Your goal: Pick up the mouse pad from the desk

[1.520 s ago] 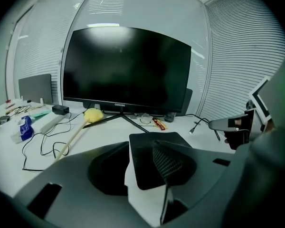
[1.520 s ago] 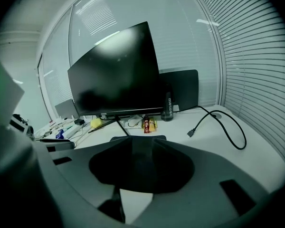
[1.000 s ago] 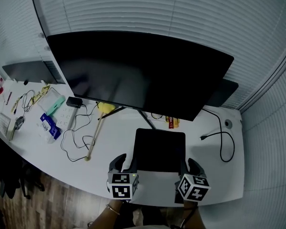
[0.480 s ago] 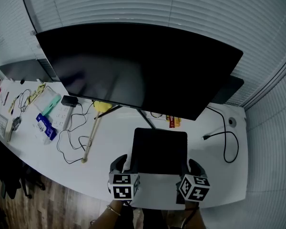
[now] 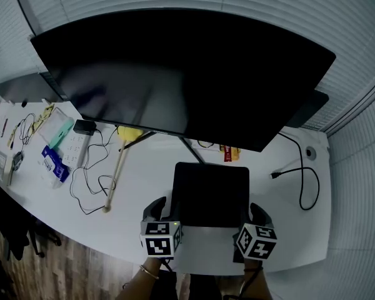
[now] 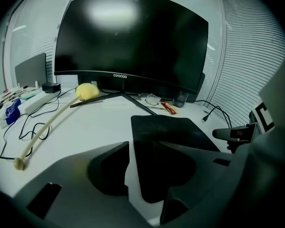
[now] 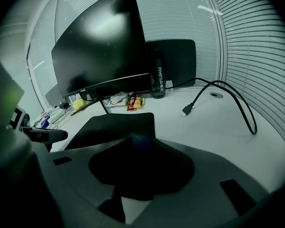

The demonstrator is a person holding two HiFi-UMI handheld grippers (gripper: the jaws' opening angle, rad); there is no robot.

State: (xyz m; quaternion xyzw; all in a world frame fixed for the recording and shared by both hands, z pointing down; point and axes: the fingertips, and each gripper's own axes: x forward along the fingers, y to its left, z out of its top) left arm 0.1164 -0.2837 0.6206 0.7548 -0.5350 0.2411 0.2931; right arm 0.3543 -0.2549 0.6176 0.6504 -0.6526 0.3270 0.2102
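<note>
The left gripper (image 5: pixel 161 206) is held with its jaws apart over the near left corner of the mouse pad (image 5: pixel 211 194). In the left gripper view that corner is seen in the gap between the jaws, and neither jaw is pressed against it. The right gripper (image 5: pixel 255 210) is likewise held with its jaws spread, and the pad's near right corner is seen between them in the right gripper view, ungripped. The black pad itself is laid flat on the white desk (image 5: pixel 147 181), close to the desk's near edge, with one gripper at each near corner. Just beyond the pad's far edge the legs of a stand are spread, and a large dark curved monitor (image 5: pixel 181 74) is carried above them. A red and yellow packet (image 5: pixel 228 153) is found near the pad's far right corner. To the pad's right, well apart from it, a black cable (image 5: pixel 298 179) is looped across the desk, its plug turned toward the pad. To the pad's left a long pale stick with a yellow head (image 5: pixel 115 170) is laid, with thin black wires (image 5: pixel 87 186) tangled beside it. Farther left of the pad a black adapter (image 5: pixel 84 127) and a blue packet (image 5: pixel 53 157) are seen. A dark bottle (image 7: pixel 157 80) is stood beyond the pad in the right gripper view.
</note>
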